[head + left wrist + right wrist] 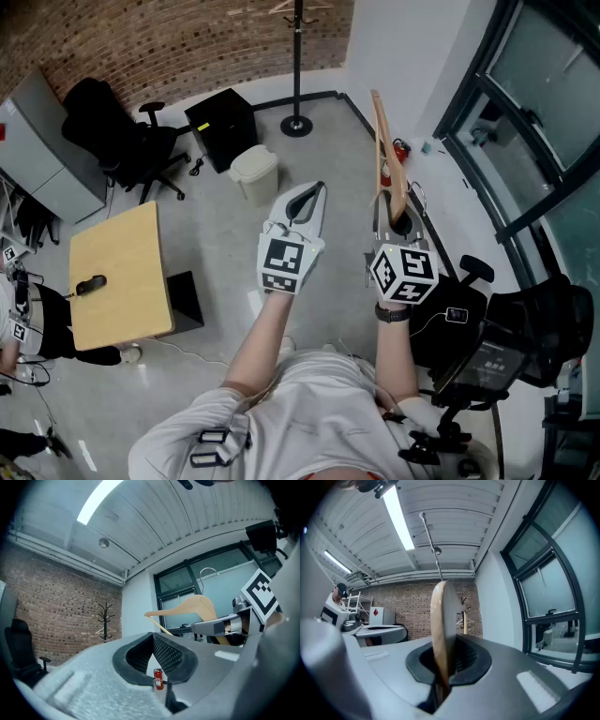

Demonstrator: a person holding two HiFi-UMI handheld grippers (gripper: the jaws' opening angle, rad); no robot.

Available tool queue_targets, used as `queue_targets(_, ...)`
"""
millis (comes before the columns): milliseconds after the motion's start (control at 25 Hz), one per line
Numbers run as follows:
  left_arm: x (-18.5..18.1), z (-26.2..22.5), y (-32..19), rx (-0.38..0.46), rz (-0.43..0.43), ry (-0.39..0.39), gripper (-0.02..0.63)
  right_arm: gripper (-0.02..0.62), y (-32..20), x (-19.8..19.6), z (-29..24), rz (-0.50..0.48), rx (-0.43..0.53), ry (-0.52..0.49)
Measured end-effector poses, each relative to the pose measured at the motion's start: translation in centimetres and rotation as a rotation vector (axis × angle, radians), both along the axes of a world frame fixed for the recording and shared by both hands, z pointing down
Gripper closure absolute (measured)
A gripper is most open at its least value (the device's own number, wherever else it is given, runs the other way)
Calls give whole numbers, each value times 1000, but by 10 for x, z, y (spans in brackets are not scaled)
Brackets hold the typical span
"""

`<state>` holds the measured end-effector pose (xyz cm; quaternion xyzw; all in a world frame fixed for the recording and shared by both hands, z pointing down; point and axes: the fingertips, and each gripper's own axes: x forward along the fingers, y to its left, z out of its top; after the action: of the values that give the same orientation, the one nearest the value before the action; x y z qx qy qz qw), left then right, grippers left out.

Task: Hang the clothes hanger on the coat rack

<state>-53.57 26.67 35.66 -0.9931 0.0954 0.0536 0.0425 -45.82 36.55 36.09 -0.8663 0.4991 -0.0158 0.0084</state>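
1. Right tool (pixel 391 223) (pixel 449 667): jaws clamped on the lower edge of the wooden clothes hanger (pixel 385 150) (pixel 440 620). The hanger stands upright and edge-on to this tool's camera, its metal hook (pixel 431 545) pointing towards the ceiling.
2. Left tool (pixel 317 190) (pixel 153 637): jaws brought together at the tips, nothing between them. It is held just to the left of the right tool, apart from the hanger.
3. From the left gripper view, the hanger (pixel 197 606) shows side-on, and the right tool (pixel 220 626) grips it from below.
4. Coat rack (pixel 298 56) (pixel 106 618) (pixel 465 618): a dark pole on a round base, standing on the floor against the brick wall (pixel 187 37), well apart from both tools and ahead of them.
5. Surroundings: a wooden counter (pixel 117 277) at the person's left, a black office chair (pixel 112 131), a pale bin (pixel 253 173), and a red fire extinguisher (pixel 158 679) by the window wall.
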Motion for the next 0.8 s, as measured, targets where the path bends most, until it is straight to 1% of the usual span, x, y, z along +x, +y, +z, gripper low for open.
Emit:
queue_targets(320, -29, 14, -34, -33, -25, -16, 606, 591, -30, -32, 14, 11, -22, -27)
queue_targets(480, -38, 43, -50, 11, -60, -101, 606, 591, -31, -49, 31, 17, -77, -26)
queue_targets(560, -34, 59, -48, -5, -50, -121, 606, 591, -20, -47, 42, 41, -103, -32)
queue_targets(680, -20, 69, -41, -53, -2, -123, 606, 591, -13, -35, 55, 77, -138, -44)
queue_targets(760, -10, 66, -37, -56, 26, -113, 606, 591, -20, -29, 56, 64, -139, -39)
queue_targets(800, -4, 63, -38, -50, 34, -108, 606, 591, -27, -25, 55, 44, -123, -39)
